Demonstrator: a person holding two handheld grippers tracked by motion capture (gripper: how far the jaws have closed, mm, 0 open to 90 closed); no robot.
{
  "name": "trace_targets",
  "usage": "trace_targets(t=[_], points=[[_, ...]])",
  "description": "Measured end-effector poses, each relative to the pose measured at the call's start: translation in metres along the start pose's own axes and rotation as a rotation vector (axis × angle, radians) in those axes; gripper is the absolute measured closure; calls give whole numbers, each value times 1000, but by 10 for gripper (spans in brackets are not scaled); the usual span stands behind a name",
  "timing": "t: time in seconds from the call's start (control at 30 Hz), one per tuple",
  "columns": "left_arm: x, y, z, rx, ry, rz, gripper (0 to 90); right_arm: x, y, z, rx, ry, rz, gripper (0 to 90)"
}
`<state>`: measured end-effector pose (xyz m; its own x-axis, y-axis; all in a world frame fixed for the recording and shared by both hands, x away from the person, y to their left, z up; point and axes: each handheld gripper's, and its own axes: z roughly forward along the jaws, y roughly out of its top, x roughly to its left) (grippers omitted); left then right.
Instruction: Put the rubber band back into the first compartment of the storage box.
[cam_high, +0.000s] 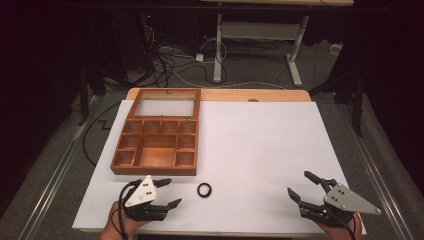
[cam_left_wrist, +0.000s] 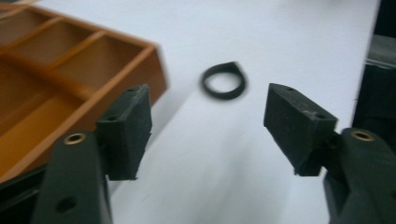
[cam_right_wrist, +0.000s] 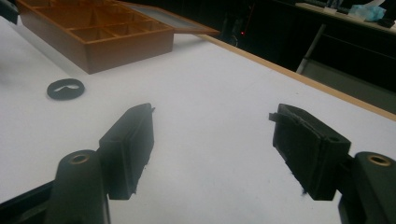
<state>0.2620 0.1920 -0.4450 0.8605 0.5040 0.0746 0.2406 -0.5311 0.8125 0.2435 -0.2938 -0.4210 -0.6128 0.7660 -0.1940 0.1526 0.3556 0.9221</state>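
1. The black ring lies flat on the white desk, just ahead of the left tongs and in line with their gap, near the wooden compartment box.
2. Left tongs are spread apart, holding nothing; they should probably straddle the ring's rim squarely before closing.
3. Right tongs, well apart from the ring, are also released and empty.

Each black gripper carries a grey three-cornered plate with screws, brass-ringed holes and a trailing cable.
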Motion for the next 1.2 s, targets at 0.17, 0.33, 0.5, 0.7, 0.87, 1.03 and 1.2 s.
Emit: trace_targets(t=[0.17,0.33,0.5,0.7,0.87,1.03,1.2], points=[[-10,16,29,37,-134,63,530,2,-3,6,31,30,-8,342],[-14,30,65,113,-164,99,538,6,-4,8,59,32,-45,345],[-12,35,84,179,-188,114,632,6,-5,7,60,22,-49,330],[-3,35,103,220,-192,74,712,9,-4,7,72,3,-89,344],[-1,40,113,208,-191,61,831,12,-5,9,87,0,-105,344],[-3,42,114,207,-179,71,844,13,-4,10,86,-4,-116,344],[-6,45,109,192,-172,106,844,12,-4,10,84,-18,-118,327]])
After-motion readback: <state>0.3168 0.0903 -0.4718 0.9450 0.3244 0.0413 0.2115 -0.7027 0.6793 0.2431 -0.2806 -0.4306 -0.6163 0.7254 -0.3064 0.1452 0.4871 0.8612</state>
